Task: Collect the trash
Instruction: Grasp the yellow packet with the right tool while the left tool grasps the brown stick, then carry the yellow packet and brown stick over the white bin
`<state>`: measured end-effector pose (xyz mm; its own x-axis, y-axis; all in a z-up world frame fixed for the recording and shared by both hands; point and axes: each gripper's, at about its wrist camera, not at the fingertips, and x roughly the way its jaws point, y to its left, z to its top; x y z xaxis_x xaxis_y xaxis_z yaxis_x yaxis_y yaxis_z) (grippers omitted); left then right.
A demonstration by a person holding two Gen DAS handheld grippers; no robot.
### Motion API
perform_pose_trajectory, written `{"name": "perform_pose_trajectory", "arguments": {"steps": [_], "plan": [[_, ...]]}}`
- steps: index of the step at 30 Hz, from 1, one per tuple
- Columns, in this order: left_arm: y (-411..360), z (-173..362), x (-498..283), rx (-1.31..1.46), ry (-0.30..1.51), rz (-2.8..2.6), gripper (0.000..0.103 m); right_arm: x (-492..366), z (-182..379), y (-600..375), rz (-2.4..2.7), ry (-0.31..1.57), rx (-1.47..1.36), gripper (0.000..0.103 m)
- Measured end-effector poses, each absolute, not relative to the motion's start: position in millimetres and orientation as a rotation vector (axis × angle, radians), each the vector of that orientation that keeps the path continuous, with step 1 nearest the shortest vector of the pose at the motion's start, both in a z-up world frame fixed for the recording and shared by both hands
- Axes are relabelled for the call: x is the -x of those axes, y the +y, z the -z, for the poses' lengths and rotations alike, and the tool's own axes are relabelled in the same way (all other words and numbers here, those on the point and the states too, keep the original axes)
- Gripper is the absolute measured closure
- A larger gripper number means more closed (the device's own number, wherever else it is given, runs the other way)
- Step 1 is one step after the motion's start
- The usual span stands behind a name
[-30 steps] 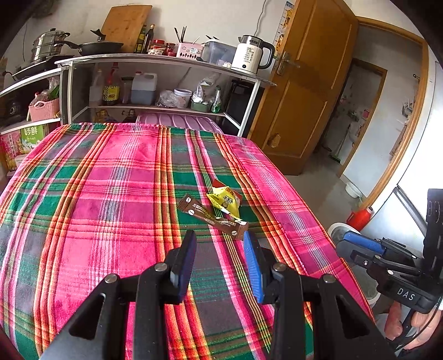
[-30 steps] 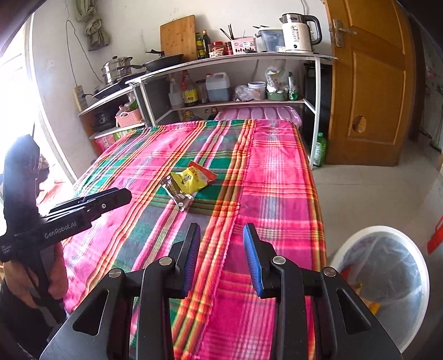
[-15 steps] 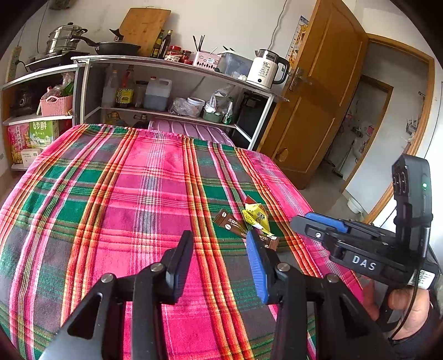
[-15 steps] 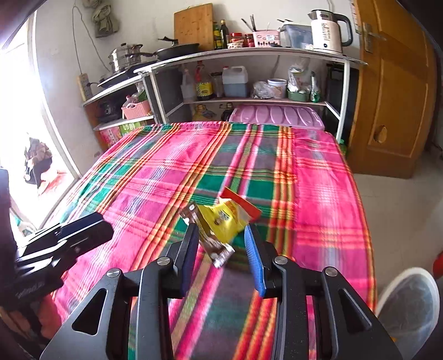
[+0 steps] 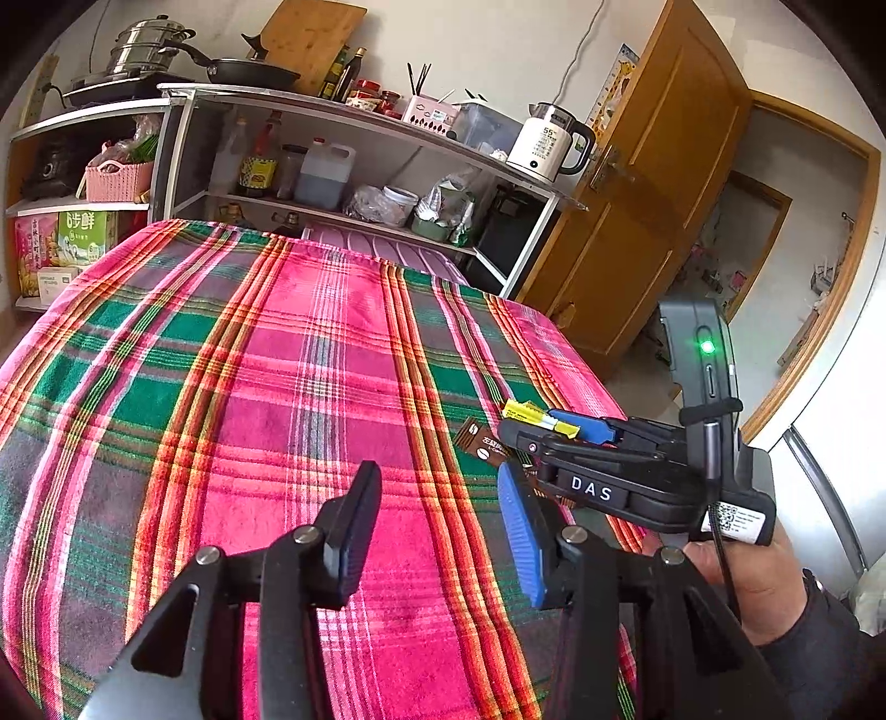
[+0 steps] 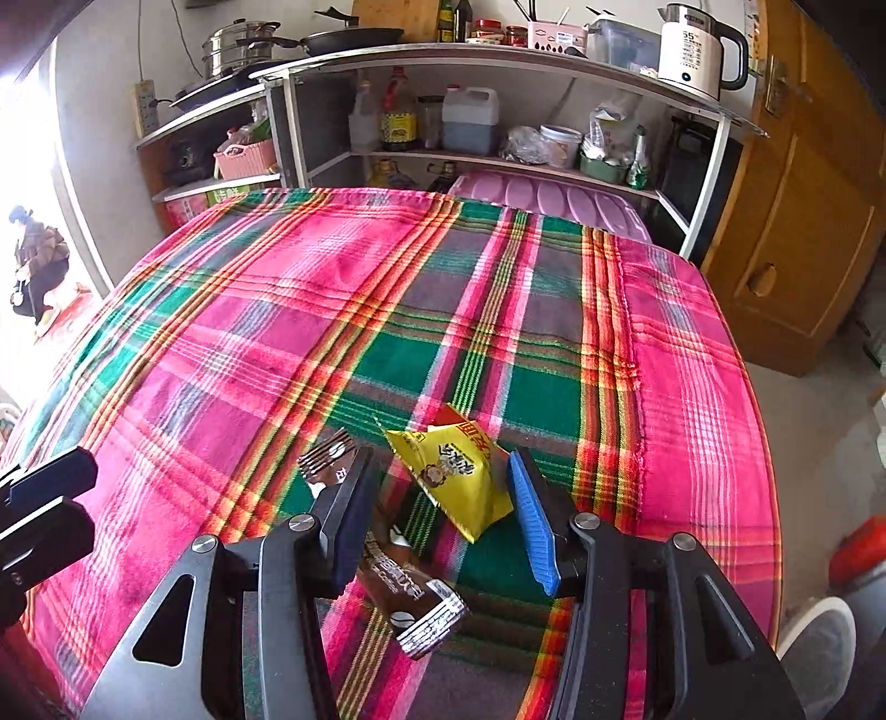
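Note:
A yellow and red snack wrapper (image 6: 455, 477) lies on the plaid tablecloth (image 6: 343, 310) with a long brown coffee sachet (image 6: 404, 592) beside it. My right gripper (image 6: 437, 515) is open with its jaws either side of the yellow wrapper, the left jaw over the sachet. In the left wrist view the right gripper (image 5: 540, 426) hides most of the yellow wrapper (image 5: 523, 411) and of the sachet (image 5: 482, 443). My left gripper (image 5: 437, 526) is open and empty, just left of them.
A white trash bin (image 6: 819, 653) stands on the floor at the table's right front corner. A shelf unit (image 6: 498, 111) with bottles, pans and a kettle (image 6: 698, 50) lines the far wall. A wooden door (image 6: 819, 210) is at the right.
My right gripper has moved forward and down until its open jaws straddle the yellow wrapper. My left gripper has shifted left and closer to the table; the right gripper now covers the wrappers in its view.

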<state>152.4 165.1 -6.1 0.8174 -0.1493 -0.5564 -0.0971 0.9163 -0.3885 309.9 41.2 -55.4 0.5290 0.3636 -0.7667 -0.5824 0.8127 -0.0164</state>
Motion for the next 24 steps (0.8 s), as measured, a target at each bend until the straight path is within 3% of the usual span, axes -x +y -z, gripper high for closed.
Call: {"name": "perform_pose_trajectory", "arguments": {"steps": [2, 5, 6, 24], "plan": [[164, 7, -154, 0.417, 0.621, 0.03, 0.057, -313, 55, 36, -0.572, 0.844, 0.26, 0.056], [162, 7, -156, 0.415, 0.628, 0.031, 0.057, -317, 53, 29, -0.577, 0.844, 0.231, 0.068], [161, 7, -157, 0.413, 0.631, 0.029, 0.057, -316, 52, 26, -0.585, 0.842, 0.22, 0.077], [131, 6, -179, 0.398, 0.693, 0.016, 0.057, -262, 45, -13, -0.793, 0.889, 0.077, 0.079]]}}
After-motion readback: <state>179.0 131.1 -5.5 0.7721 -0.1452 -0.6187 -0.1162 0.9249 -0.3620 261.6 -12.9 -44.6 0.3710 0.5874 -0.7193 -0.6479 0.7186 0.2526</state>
